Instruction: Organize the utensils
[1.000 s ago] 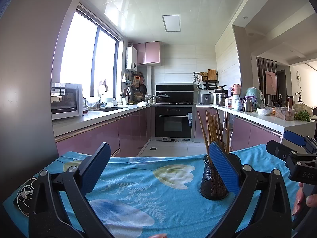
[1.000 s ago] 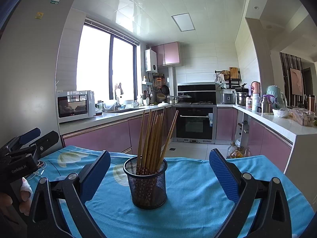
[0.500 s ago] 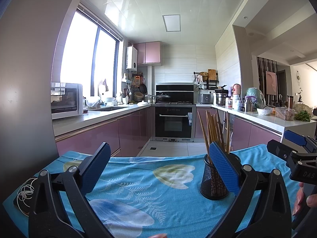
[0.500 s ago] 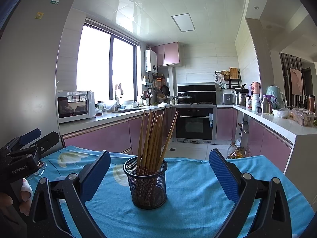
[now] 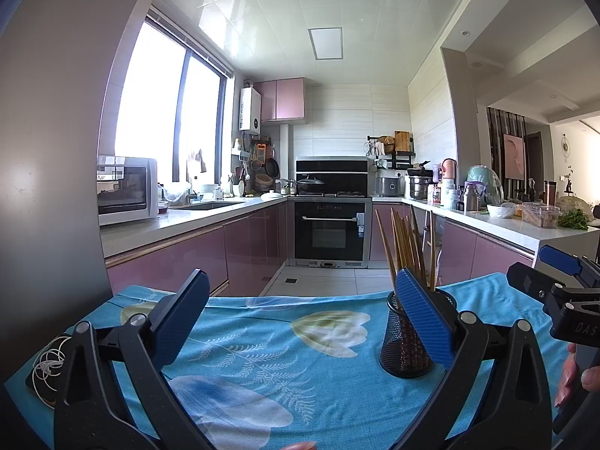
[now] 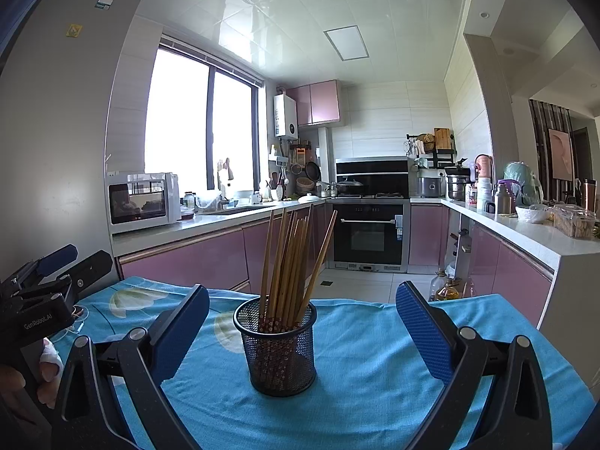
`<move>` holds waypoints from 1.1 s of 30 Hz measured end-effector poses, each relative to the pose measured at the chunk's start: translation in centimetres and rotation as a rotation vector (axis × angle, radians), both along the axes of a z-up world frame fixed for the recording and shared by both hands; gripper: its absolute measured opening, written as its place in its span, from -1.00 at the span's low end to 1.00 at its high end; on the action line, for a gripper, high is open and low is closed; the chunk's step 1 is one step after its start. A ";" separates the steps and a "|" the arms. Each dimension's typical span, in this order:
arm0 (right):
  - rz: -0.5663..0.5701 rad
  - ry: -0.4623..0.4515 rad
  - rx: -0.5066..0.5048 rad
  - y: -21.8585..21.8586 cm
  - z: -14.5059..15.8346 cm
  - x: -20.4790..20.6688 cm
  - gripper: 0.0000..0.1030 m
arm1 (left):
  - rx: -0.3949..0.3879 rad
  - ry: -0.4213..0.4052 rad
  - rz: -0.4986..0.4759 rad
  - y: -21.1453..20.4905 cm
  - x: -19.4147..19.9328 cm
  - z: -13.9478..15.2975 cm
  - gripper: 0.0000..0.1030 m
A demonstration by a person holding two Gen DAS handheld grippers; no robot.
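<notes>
A black mesh holder [image 6: 278, 348] stands upright on the blue flowered tablecloth [image 6: 375, 375], filled with several wooden chopsticks [image 6: 290, 255] that lean apart. My right gripper [image 6: 302, 332] is open and empty, its jaws either side of the holder and nearer the camera. My left gripper [image 5: 300, 318] is open and empty, to the left of the holder [image 5: 403, 348], whose right side sits behind the right blue pad [image 5: 422, 318]. The chopsticks [image 5: 407, 247] rise above that pad. Each gripper shows at the edge of the other's view.
A coiled white earphone cable [image 5: 48, 360] lies on the table's left edge. Behind the table are pink kitchen cabinets, a microwave [image 6: 144, 202], an oven [image 6: 369, 236] and a cluttered counter on the right [image 6: 532, 221].
</notes>
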State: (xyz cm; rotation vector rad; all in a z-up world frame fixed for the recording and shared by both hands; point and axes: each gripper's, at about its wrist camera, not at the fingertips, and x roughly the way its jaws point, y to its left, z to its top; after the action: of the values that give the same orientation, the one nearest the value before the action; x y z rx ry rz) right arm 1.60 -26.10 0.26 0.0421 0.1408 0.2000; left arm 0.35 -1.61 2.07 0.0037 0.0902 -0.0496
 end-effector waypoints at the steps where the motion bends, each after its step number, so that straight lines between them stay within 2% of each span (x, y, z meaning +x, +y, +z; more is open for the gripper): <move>1: -0.001 0.000 -0.002 0.0 0.0 0.0 0.87 | -0.001 0.000 -0.001 0.0 0.0 0.0 0.90; 33: 0.001 -0.003 0.003 0.0 0.4 0.0 0.87 | 0.002 -0.001 0.001 0.2 -0.1 0.0 0.90</move>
State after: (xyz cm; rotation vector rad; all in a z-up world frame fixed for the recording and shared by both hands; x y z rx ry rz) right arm 1.64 -26.08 0.63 0.0450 0.1377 0.2013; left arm 0.26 -1.46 2.03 0.0057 0.0893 -0.0486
